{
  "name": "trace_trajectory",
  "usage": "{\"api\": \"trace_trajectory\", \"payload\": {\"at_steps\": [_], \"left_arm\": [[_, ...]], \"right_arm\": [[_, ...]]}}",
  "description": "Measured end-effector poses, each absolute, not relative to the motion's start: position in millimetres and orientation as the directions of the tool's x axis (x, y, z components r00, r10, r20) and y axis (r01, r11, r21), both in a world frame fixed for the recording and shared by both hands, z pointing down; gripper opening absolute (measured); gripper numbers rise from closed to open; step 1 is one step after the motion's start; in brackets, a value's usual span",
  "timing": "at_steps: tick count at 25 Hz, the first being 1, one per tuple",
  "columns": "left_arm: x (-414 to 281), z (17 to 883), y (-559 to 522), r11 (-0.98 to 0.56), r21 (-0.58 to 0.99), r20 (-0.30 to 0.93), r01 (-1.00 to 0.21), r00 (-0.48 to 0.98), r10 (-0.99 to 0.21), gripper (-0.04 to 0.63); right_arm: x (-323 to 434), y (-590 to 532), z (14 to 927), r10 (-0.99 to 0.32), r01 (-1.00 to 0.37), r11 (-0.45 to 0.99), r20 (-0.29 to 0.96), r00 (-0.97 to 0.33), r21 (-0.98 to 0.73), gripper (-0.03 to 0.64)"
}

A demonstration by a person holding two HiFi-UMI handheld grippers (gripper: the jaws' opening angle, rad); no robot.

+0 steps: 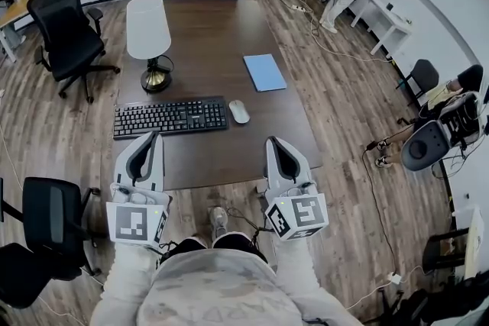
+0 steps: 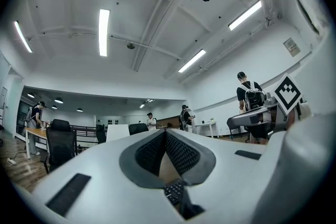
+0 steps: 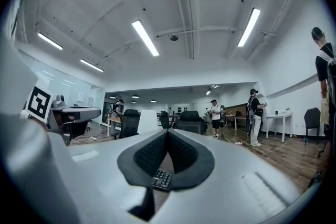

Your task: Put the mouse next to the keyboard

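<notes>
We glimpse only a few keys of the keyboard in either gripper view; the head view's edge crops a black chair.

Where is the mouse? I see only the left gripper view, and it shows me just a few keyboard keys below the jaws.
Observer: In the head view, the mouse lies on the table, close beside the right end of the keyboard.
Operator: Does the right gripper hold anything?
Observer: No. The right gripper is shut and empty, at the near table edge.
Operator: What else is on the table?
Observer: A white lamp behind the keyboard, and a blue folder behind the mouse.
</notes>
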State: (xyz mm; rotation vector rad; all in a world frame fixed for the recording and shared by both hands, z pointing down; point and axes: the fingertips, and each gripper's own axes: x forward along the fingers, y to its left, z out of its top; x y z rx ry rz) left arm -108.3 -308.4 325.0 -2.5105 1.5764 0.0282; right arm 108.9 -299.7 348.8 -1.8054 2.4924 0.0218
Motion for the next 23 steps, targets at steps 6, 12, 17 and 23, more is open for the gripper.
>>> {"api": "trace_trajectory", "payload": {"at_steps": [6, 12, 17, 23], "left_arm": [[-112, 324, -302, -0.432, -0.138, -0.115, -0.891, 0.448, -0.887, 0.006], [-118, 326, -298, -0.434, -0.132, -0.117, -0.891, 0.449, -0.886, 0.006], [-122, 325, -301, -0.431, -0.130, -0.117, -0.893, 0.445, -0.888, 0.006], [-132, 326, -303, -0.426, -0.127, -0.116, -0.896, 0.440, -0.890, 0.006]], "right_arm": [[104, -287, 341, -0.947, -0.950, 0.313, -0.084, -0.311, -0.013, 0.011], [95, -282, 336, -0.943, -0.947, 0.320, -0.104, -0.317, -0.011, 0.011], [91, -284, 332, -0.941, -0.946, 0.324, -0.113, -0.320, -0.015, 0.011], [82, -287, 332, -0.939, -0.944, 0.328, -0.119, -0.324, -0.018, 0.011]]}}
